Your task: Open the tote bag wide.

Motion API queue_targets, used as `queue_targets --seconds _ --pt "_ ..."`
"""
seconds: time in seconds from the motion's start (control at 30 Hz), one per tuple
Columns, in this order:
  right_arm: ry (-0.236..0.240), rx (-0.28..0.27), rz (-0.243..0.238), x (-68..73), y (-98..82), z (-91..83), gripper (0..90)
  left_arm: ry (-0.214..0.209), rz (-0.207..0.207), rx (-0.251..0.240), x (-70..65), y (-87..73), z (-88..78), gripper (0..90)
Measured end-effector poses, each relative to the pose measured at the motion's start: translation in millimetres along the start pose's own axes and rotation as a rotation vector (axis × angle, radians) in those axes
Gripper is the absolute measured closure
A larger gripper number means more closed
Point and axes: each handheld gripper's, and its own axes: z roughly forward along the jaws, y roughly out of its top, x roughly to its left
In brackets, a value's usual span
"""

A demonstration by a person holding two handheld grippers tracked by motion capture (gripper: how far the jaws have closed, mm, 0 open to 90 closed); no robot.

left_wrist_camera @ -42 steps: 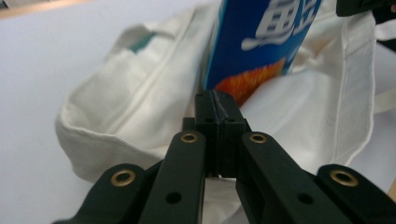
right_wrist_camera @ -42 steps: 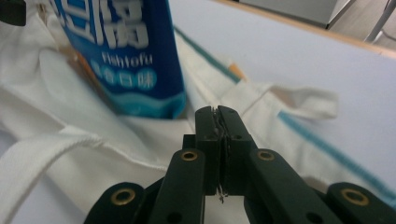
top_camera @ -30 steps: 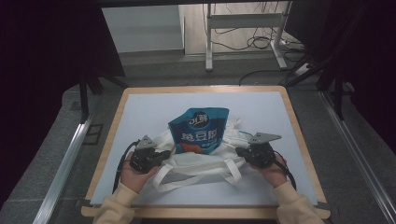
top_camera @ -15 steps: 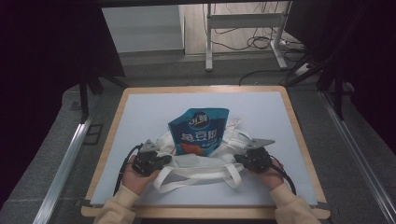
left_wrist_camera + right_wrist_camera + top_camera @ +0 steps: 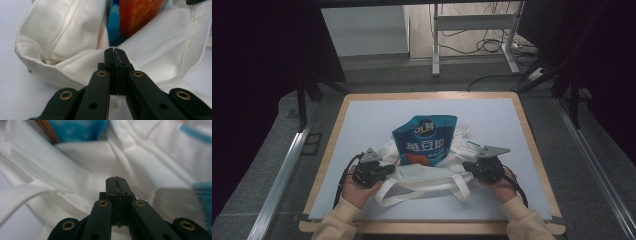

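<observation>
A white cloth tote bag (image 5: 427, 175) lies on the pale blue mat (image 5: 362, 120). A blue snack pouch (image 5: 426, 140) has its lower end inside the bag's mouth. My left gripper (image 5: 385, 170) is shut on the bag's rim at its left side. In the left gripper view the jaws (image 5: 114, 53) are pressed together with white cloth (image 5: 65, 32) pinched between them, and the pouch (image 5: 135, 17) lies just beyond. My right gripper (image 5: 467, 166) is shut on the rim at the right side. Its jaws (image 5: 116, 181) are closed against the cloth (image 5: 95, 155), with the pouch (image 5: 75, 130) behind.
The bag's handles (image 5: 412, 196) loop toward the table's near edge. A wooden frame (image 5: 337, 120) borders the mat. Metal rails (image 5: 282, 175) run along both sides of the table. A desk leg (image 5: 435, 45) and cables (image 5: 492, 45) stand beyond the far edge.
Both grippers have dropped slightly toward the near edge, drawing the bag's front rim with them. The pouch has stayed about where it was.
</observation>
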Motion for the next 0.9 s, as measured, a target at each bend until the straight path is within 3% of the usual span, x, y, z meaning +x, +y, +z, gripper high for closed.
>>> queue_targets --seconds 0.23,0.37,0.53,0.9 --pt "0.008 -0.083 -0.025 11.3 20.5 -11.8 89.0 0.019 0.011 -0.059 0.5 21.6 -13.5 89.9" --pt "0.031 -0.092 -0.055 23.2 31.5 -6.7 89.0 0.03 0.013 -0.024 0.4 32.4 -3.5 89.9" --pt "0.061 -0.038 -0.079 34.5 32.1 10.9 88.9 0.073 0.017 0.046 4.5 33.2 15.4 89.9" --pt "0.112 0.066 -0.109 45.8 11.2 25.0 89.1 0.103 -0.05 0.06 23.5 36.9 38.6 90.0"
